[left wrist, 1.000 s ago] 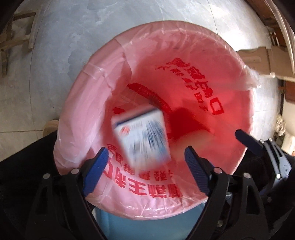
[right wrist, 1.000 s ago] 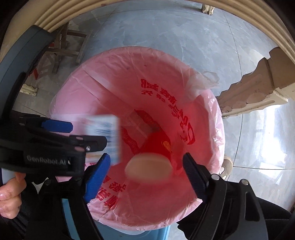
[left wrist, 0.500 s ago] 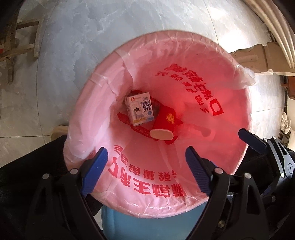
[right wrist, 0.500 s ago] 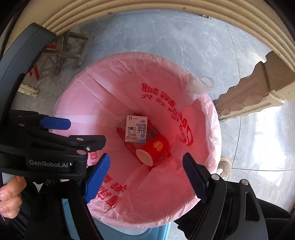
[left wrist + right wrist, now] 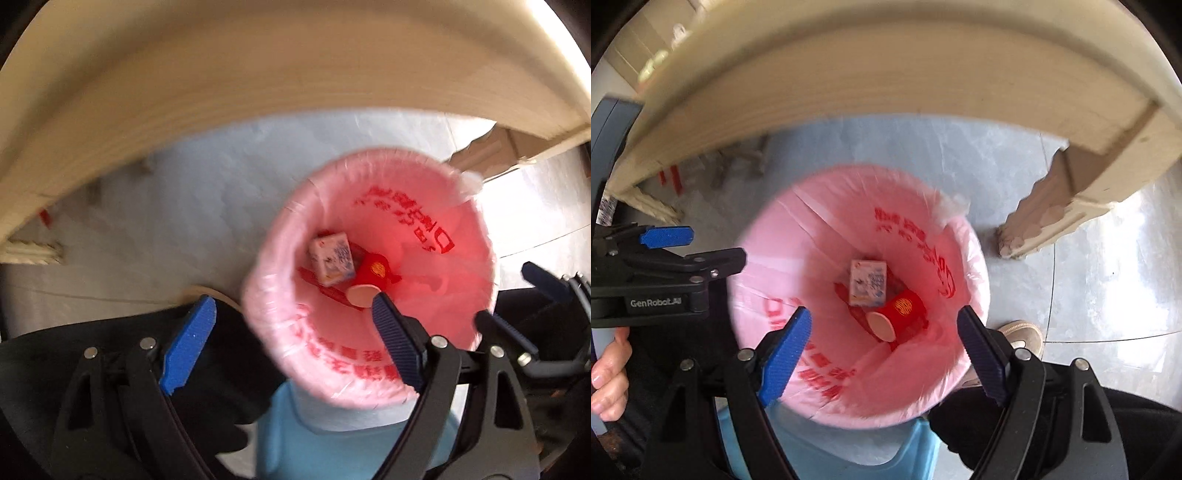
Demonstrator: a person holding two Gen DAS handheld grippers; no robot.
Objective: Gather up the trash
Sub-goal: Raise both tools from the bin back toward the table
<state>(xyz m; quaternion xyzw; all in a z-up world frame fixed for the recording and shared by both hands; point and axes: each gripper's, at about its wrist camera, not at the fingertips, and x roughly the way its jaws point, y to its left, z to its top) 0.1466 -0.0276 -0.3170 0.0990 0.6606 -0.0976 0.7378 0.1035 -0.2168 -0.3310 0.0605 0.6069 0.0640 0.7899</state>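
Observation:
A blue bin lined with a pink bag (image 5: pixel 443 295) (image 5: pixel 798 251) stands on the grey floor below both grippers. At the bag's bottom lie a small white milk carton (image 5: pixel 331 263) (image 5: pixel 868 282) and a red paper cup (image 5: pixel 373 275) (image 5: pixel 901 312) on its side, touching each other. My left gripper (image 5: pixel 290 299) hangs open above the bin's near-left rim with nothing between its fingers. My right gripper (image 5: pixel 883 310) is high over the bin mouth; its jaws are opening and nothing is between them.
A beige table edge (image 5: pixel 258 74) (image 5: pixel 886 74) arches across the top of both views. Its carved leg (image 5: pixel 1052 214) stands right of the bin. A shoe (image 5: pixel 1021 332) is beside the bin, and a hand (image 5: pixel 609 369) holds the left gripper.
The carton and cup, falling a second ago, now rest at the bag's bottom. Both grippers have risen away from the bin, and the table edge has come into view.

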